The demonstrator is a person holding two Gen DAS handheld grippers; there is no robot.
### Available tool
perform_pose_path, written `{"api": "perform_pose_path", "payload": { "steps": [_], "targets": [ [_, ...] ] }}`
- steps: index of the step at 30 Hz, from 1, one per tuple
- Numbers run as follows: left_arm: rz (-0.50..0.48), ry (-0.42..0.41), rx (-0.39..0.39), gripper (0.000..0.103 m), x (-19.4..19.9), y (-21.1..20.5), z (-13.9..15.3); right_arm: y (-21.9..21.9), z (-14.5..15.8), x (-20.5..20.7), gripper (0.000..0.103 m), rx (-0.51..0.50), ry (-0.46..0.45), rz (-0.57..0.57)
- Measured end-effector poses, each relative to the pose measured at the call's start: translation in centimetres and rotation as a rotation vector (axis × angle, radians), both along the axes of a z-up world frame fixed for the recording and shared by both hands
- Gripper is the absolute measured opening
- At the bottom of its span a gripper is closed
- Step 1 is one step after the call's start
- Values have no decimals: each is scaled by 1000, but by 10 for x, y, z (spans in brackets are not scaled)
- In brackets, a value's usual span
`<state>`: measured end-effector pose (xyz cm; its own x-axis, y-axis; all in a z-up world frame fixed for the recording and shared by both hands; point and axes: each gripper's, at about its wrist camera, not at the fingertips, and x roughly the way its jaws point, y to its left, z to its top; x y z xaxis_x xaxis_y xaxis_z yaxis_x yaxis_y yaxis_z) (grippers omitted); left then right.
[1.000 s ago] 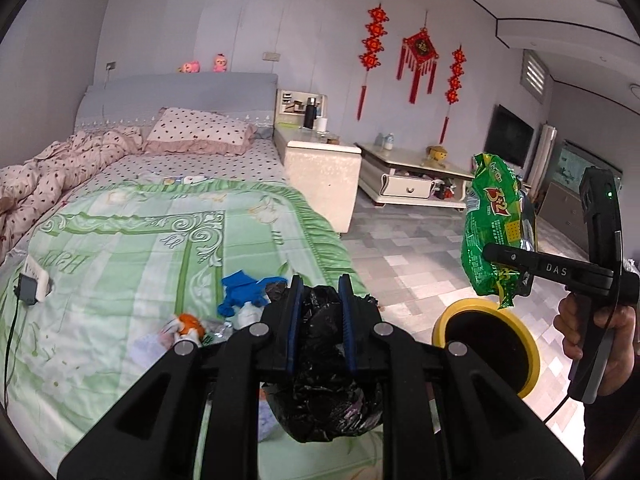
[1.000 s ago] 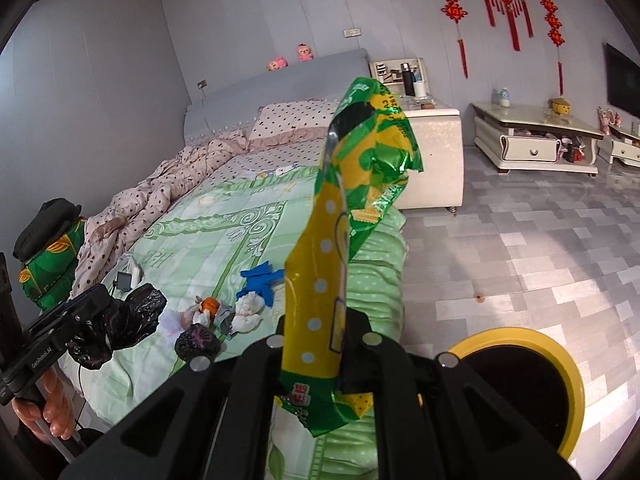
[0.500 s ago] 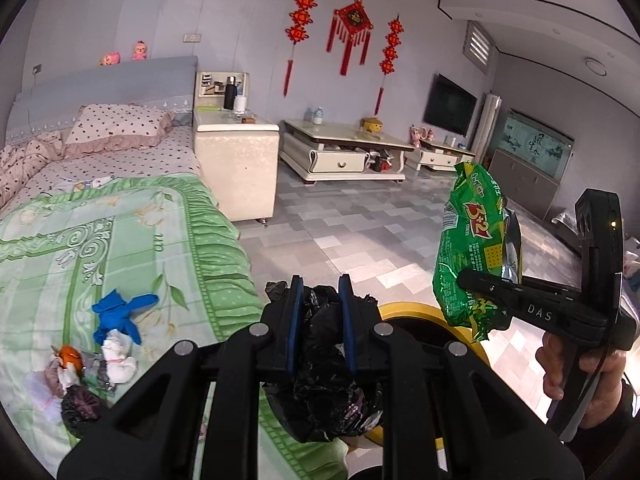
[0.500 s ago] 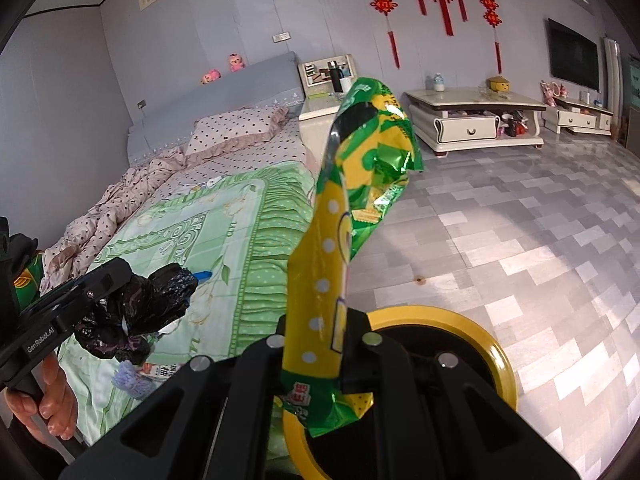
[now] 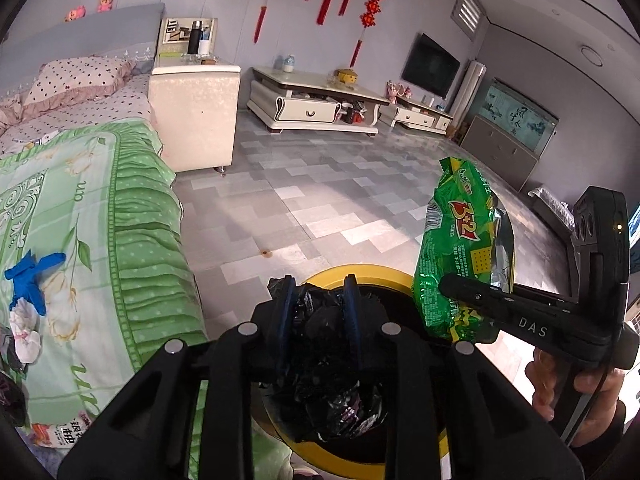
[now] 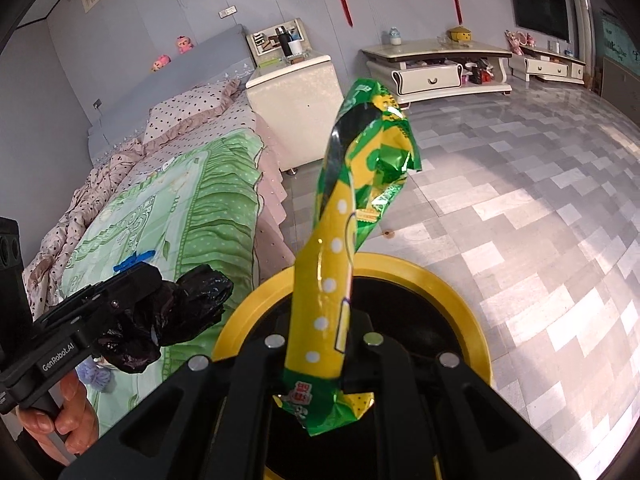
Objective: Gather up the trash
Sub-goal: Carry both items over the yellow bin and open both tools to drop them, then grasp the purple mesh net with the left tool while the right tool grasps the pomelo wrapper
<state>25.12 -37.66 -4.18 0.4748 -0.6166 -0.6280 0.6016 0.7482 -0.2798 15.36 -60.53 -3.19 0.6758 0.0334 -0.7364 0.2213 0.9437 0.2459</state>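
Note:
My left gripper is shut on a crumpled black plastic bag and holds it over the yellow-rimmed bin on the floor. The left gripper with the black bag also shows in the right wrist view, just left of the bin rim. My right gripper is shut on a green and yellow snack wrapper, upright above the bin opening. In the left wrist view the right gripper holds the wrapper beside the bin.
The bed with a green quilt lies to the left, with a blue glove, tissues and a packet on it. A white nightstand and TV cabinet stand behind. Grey tiled floor surrounds the bin.
Both grippers have swung right, away from the bed and over the bin, each still holding its item. The bin now sits directly beneath them.

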Motion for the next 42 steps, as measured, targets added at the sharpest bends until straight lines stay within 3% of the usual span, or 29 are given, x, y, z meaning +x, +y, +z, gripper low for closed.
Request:
{"api": "perform_pose_path", "payload": {
  "steps": [8,10,13,15,18,22,33,42],
  "targets": [
    [1,27,2,38,2,-2,-11,-14,-13,-4,16,2,34,-26],
    [9,21,2,48,2,3,-11,-15,-14,-6,25,2,37,-34],
    [24,11,5,55,2,9,-9,-18,-14,-10,36,4,40,-54],
    [39,11,1,59,1,17,-8,-19,-14,-12,38,4,41,-63],
    [64,5,-11,69,0,31,-4,-19,-10,-16,52,8,36,-71],
    [111,-29,-12,81,-2,54,4,-12,-4,-20,54,4,24,-76],
    [247,-106,8,91,-2,139,22,35,28,-22,59,9,-60,-2],
    [379,-138,33,93,-1,217,32,103,53,-10,66,-3,-131,154]
  ]
}}
